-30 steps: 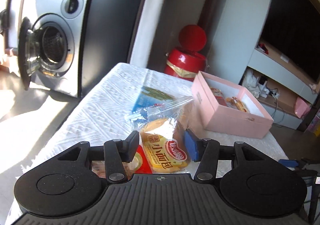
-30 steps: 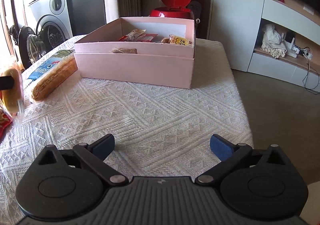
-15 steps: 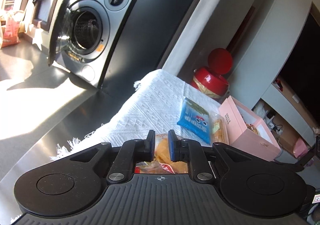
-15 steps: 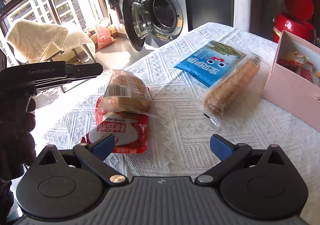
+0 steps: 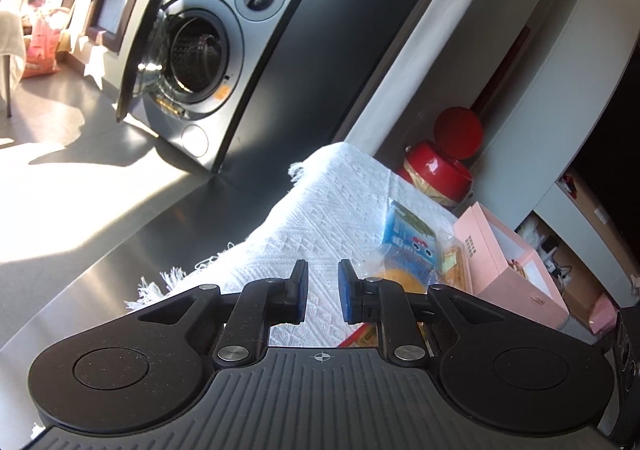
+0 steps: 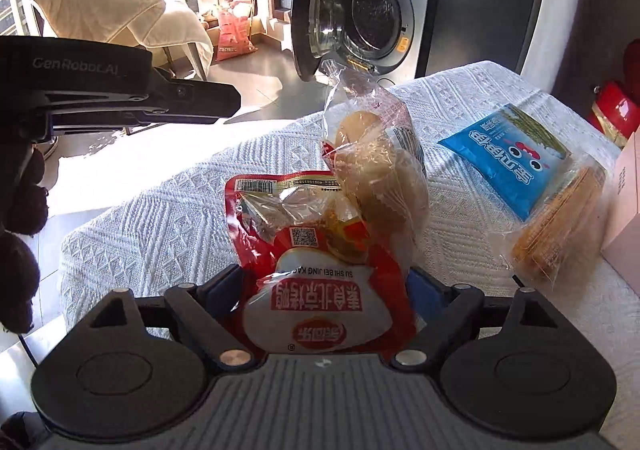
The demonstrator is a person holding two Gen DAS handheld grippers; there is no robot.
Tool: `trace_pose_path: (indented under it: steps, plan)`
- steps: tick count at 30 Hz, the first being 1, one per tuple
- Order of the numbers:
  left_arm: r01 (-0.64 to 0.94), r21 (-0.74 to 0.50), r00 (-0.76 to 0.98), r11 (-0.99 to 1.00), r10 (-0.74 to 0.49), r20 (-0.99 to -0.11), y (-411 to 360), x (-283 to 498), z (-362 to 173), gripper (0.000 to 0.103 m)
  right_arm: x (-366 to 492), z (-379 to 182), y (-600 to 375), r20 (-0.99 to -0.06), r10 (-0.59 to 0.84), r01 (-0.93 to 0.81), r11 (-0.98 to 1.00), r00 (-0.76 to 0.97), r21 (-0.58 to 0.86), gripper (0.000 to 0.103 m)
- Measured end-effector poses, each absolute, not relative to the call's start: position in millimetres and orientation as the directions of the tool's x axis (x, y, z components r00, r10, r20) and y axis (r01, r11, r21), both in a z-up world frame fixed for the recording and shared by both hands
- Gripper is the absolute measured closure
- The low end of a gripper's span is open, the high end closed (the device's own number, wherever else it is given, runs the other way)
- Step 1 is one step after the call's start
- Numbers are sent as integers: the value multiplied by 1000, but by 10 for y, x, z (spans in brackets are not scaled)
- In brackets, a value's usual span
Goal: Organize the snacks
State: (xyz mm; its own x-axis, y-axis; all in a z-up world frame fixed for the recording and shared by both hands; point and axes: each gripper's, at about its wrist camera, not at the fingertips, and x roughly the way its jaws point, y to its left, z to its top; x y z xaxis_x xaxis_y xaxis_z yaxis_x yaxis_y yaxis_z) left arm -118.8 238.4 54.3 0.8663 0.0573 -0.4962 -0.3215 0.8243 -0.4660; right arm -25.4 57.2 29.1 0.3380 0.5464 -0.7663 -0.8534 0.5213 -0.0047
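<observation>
Since a second ago: your right tongs (image 6: 326, 292) have swung away from the pink box (image 5: 516, 274) to the near end of the surface (image 6: 168, 218) and have just been closing; the red snack pouch (image 6: 316, 290) now stands between the blue pads. The pouch's sides hide both pads, so contact cannot be confirmed.

Your left tongs (image 5: 323, 292) framed the bread packet a second ago; now they are drawn in to their narrowest, a slim gap left, with nothing but white cloth showing between the pads. In the right wrist view they hang at left, above the floor, clear of the surface.

Items, present positions:
- Red snack pouch: near edge of the surface, lower end between your right tongs.
- Clear bread packet (image 6: 380, 178): leaning on the pouch's far side, twisted top upward.
- Blue packet (image 6: 508, 158): flat, further along, overlapping the cracker sleeve (image 6: 556, 234).
- Cracker sleeve: beside the pink box.
- Pink box: far end, open; contents too small to name.

Hard to make out: in the left wrist view your left tongs cover most of the bread and pouch. The pink box is cut off at the right edge of the right wrist view. A gloved hand (image 6: 20, 234) shows only in part at left.
</observation>
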Motion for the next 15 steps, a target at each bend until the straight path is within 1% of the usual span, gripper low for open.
trace_pose_path:
  steps: [5,9,12,14,15]
  plan:
    - [-278,-441,857,853,13,-514,2192,-1035,545,84,-293,308,-67,-764,511,-820,570,393,-41,19]
    - [-228,-421,855,878,-26,-518,1983,-926,606,84,-325,305,-551,-742,469,-787,603,480,-129,19]
    - [-132,-400,852,907,-102,-514,1742,-761,710,84,-227,289,-701,-742,468,-768,633,480,-98,18]
    - [-30,-360,842,933,-170,-511,1475,-614,813,84,-195,270,-728,-739,479,-758,649,474,-67,16]
    - [-6,-344,838,939,-183,-514,1391,-572,846,84,-194,263,-731,-737,487,-755,653,469,-50,15]
